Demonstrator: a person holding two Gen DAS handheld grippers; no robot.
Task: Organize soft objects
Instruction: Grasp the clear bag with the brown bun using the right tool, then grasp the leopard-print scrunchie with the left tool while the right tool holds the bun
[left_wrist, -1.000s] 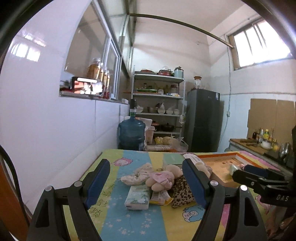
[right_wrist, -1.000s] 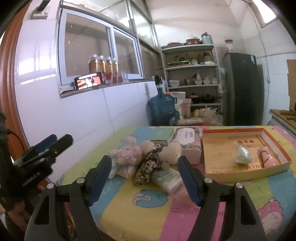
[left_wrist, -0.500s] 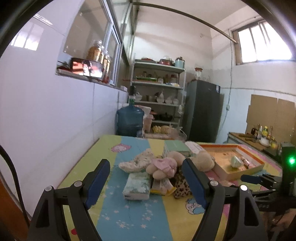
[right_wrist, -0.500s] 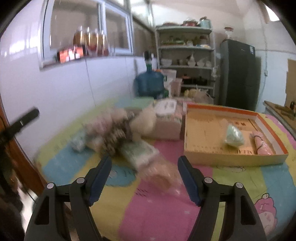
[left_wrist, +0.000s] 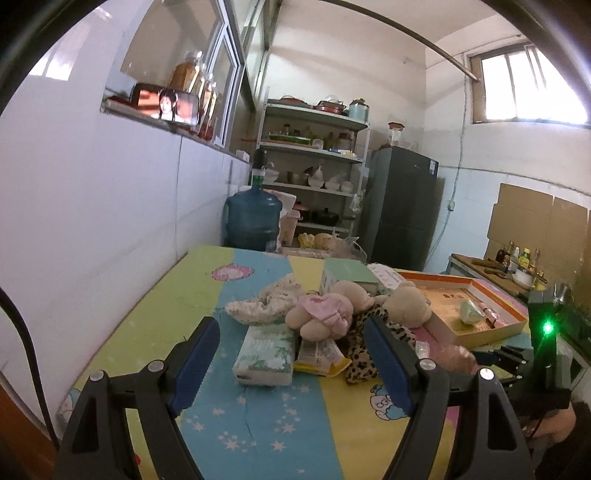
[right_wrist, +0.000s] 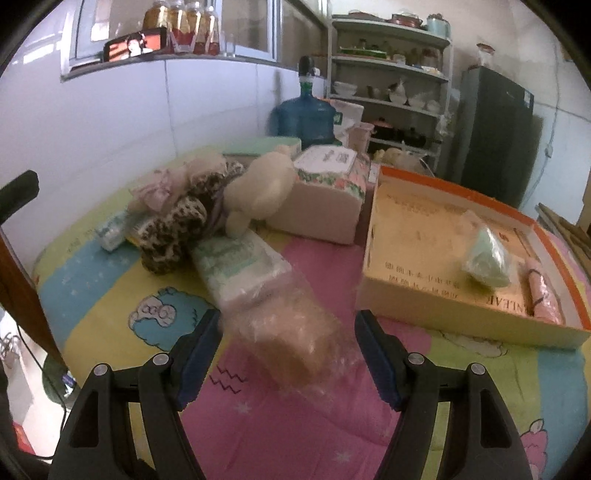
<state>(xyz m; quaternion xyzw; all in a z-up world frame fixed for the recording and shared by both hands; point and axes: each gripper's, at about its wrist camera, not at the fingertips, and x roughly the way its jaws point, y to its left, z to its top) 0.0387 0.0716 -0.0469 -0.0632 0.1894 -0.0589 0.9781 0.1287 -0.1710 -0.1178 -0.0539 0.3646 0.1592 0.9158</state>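
The right tongs are spread wide, with a crinkly clear plastic bag of beige soft stuff lying between the blue pads on the cartoon-print worktop. Neither pad looks to touch it yet. The main risk is the slippery film: if the tongs close only on the loose plastic and not on the padded bulk, the bag could slide out or droop on the way to the orange-rimmed shallow cardboard box, which sits just to the right. The bag also lies against the white-and-green tissue pack, so a low or skewed close might drag that along, or nudge the heap of plush toys and leopard-print cloth behind it.

The right tongs are held low and nearly level, pointing straight over the bag. The left tongs are also wide and empty, held back from the pile and level, framing a second white-and-green tissue pack and a pink-dressed plush doll from farther off. A pale green bundle and a pink roll are already in the box.
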